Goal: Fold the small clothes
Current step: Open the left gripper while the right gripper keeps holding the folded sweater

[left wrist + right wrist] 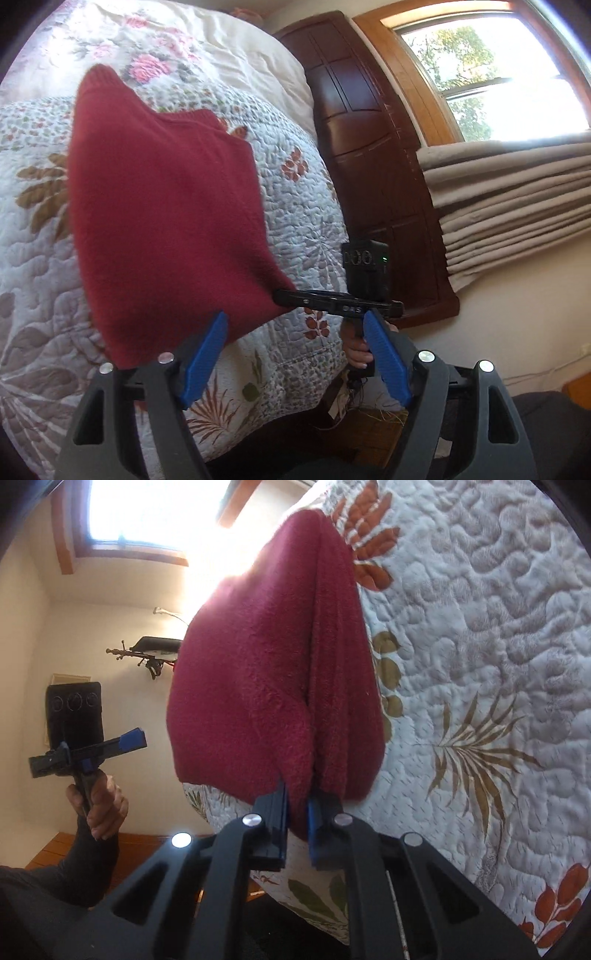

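A dark red knit garment (166,221) lies on the quilted bedspread (303,221), partly doubled over with a fold line showing (314,664). My right gripper (298,795) is shut on the garment's near corner at the bed's edge; from the left wrist view it appears as a black bar (332,301) pinching that corner. My left gripper (297,326) is open, with only quilt between its blue fingers (207,358). It hovers just off the garment's lower edge. In the right wrist view the left gripper (88,753) is held up in a hand (103,805), away from the bed.
A dark wooden bed board (369,147) stands past the bed's edge. Beside it are a window (498,66) and beige curtain folds (517,206). A floral cover (147,62) lies beyond the garment. Wooden floor (55,845) lies below the bed.
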Action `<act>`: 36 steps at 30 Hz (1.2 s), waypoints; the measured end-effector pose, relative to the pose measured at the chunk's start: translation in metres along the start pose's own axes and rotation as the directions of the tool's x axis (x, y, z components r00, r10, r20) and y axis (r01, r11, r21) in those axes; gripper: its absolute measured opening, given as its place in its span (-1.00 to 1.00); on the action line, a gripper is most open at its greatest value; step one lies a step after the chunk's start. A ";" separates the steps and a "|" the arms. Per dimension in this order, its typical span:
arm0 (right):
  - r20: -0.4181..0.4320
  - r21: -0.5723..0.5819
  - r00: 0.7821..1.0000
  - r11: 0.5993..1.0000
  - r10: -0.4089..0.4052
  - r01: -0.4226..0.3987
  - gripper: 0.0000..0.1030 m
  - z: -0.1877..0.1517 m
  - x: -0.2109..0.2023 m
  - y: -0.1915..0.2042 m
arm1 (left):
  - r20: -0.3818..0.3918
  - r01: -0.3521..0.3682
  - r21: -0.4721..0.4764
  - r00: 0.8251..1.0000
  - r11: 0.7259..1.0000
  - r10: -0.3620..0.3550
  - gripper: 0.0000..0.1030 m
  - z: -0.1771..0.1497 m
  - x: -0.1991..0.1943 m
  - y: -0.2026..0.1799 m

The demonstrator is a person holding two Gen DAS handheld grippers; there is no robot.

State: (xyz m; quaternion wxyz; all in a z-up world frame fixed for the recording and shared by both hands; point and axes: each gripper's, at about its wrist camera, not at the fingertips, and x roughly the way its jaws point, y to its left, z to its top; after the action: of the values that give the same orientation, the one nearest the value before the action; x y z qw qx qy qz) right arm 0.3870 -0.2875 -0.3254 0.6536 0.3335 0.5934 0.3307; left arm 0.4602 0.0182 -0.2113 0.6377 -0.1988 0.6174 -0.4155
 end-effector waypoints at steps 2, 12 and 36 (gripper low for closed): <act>-0.016 -0.027 0.999 0.999 -0.039 0.038 -0.66 0.005 0.007 0.006 | -0.074 -0.065 -0.028 0.995 0.997 0.063 0.47 0.000 0.029 0.022; 0.216 -0.011 0.970 0.993 -0.113 0.119 -0.02 0.114 -0.016 0.035 | -0.114 -0.066 -0.060 0.992 0.996 0.059 0.47 -0.011 0.046 0.050; 0.069 0.071 0.993 0.993 -0.094 0.089 -0.86 0.029 0.023 0.003 | 0.051 0.150 -0.211 0.988 0.966 -0.142 0.61 -0.002 -0.006 0.073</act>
State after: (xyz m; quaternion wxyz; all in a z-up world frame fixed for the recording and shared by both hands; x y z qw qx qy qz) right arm 0.4177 -0.2677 -0.3338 0.6775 0.3396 0.5950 0.2677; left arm 0.4798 0.0652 -0.2637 0.5912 -0.3186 0.6307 -0.3889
